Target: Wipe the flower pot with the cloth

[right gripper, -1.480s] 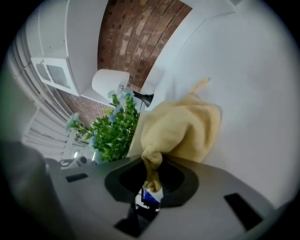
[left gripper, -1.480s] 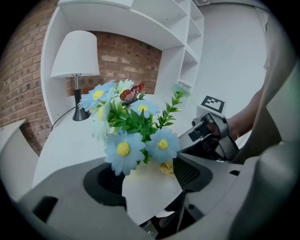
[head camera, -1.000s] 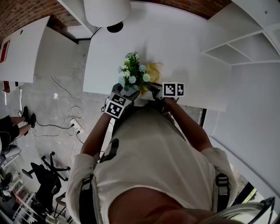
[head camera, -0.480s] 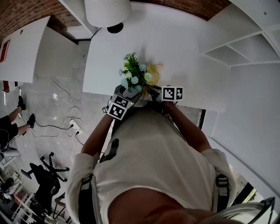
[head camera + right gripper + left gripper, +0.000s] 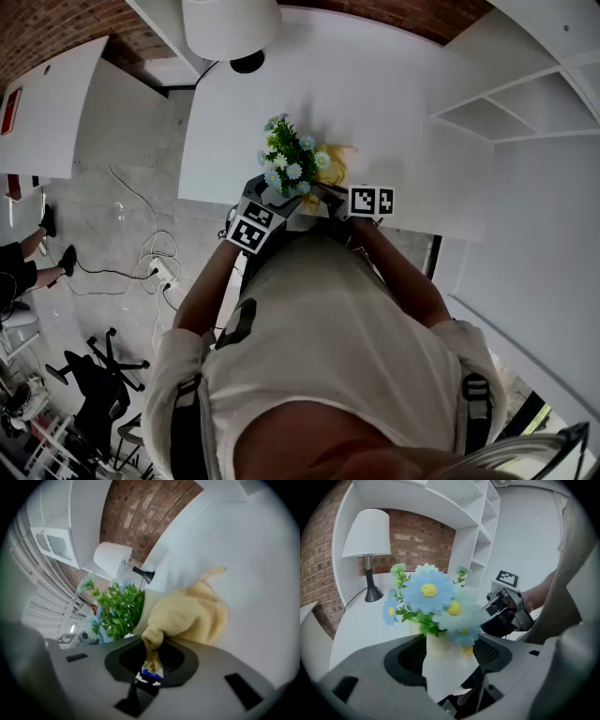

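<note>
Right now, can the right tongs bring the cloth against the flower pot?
Probably yes. The right tongs pinch the yellow cloth, which bunches right beside the flower pot. Nothing stands between them, and the left tongs hold the pot in place.

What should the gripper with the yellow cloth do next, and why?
Probably slide the cloth a short way across the pot, along its white side. The right gripper pinches the cloth, which looks bunched against the pot, and the left gripper grips the pot, so a small rubbing stroke seems the natural next bit of wiping.
</note>
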Available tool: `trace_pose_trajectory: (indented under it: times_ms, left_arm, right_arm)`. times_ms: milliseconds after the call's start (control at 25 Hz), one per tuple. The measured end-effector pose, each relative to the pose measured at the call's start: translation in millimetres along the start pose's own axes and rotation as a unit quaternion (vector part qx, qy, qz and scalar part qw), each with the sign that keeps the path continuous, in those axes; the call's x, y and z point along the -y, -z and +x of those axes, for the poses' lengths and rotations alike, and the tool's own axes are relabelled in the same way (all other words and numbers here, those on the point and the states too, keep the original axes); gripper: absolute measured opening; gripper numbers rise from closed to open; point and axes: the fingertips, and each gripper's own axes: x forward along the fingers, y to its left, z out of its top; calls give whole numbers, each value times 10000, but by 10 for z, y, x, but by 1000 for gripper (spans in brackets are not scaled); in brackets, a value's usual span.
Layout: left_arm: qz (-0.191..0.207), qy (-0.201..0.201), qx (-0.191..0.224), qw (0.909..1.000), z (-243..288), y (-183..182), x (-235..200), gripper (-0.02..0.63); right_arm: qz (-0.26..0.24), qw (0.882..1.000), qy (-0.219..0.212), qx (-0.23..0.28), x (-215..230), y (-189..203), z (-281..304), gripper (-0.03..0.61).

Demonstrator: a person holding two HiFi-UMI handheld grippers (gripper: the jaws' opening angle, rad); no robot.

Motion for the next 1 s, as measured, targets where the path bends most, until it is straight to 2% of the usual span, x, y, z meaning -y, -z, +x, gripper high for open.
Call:
trace_pose_trajectory:
  times_ms: [120, 200, 320, 440, 560, 720, 840, 920, 1000]
  left_arm:
    - [-102, 4, -54, 9999, 42, -19, -118, 310]
    - [-340, -7, 26, 9994, 74, -49, -138, 310]
    - [-853, -186, 261, 9958, 93, -88, -170, 310]
    - [-1479, -377, 335, 9877, 82, -91, -139, 310]
    - [-1939, -339, 443, 9794, 78, -111, -41, 310]
    - [-1717, -215, 426, 9840, 84, -80, 19, 310]
    - [-1434, 136, 231, 9893, 62, -26, 79, 310]
    - [-1092, 284, -67, 9936, -8, 65, 69, 310]
    - [-558, 105, -461, 9973, -70, 183, -54, 310]
  right_arm:
    - [269, 9979, -296, 504, -140, -257, -72, 63]
    - [269, 9971, -380, 594, -210, -344, -58, 63]
    - [75, 9980, -338, 537, -220, -338, -27, 63]
    - [293, 9977, -360, 488, -160, -209, -10, 63]
    - [412, 9990, -101, 131, 14, 13, 50, 63]
    - [421, 9990, 76, -135, 139, 120, 133, 66]
    - [389, 9991, 101, -97, 158, 95, 117, 66]
    - [359, 9992, 160, -38, 180, 52, 96, 66]
    - [317, 9993, 202, -26, 190, 4, 56, 66]
